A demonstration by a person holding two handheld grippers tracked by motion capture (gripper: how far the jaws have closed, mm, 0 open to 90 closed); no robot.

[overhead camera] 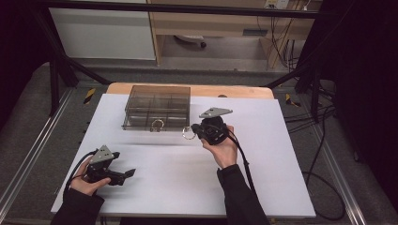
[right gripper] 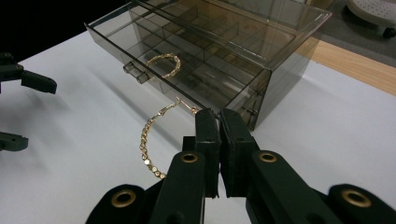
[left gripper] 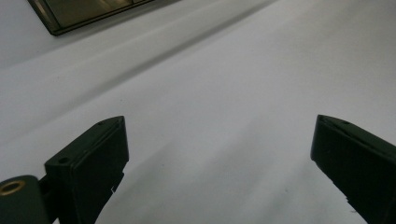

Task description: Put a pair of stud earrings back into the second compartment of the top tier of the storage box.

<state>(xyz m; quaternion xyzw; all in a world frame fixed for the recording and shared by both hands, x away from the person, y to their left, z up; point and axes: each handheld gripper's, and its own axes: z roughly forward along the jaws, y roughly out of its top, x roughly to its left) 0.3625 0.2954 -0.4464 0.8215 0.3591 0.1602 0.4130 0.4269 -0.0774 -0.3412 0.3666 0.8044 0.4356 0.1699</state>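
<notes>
Right tongs (right gripper: 219,122) pinched shut on the gold hoop earring (right gripper: 152,140), held just before the smoked organiser box (right gripper: 261,88). Left tongs (left gripper: 219,154) gape wide and empty above the worktop (left gripper: 224,84). Risk: the thin hoop, gripped at its edge, may slip or twist free.

My worktop (overhead camera: 155,183): white sheet over wood | floor (overhead camera: 28,117): grey carpet | beyond far edge: wooden cabinet (overhead camera: 206,23), white panel (overhead camera: 103,35) | right: loose cables (overhead camera: 324,140), dark
</notes>
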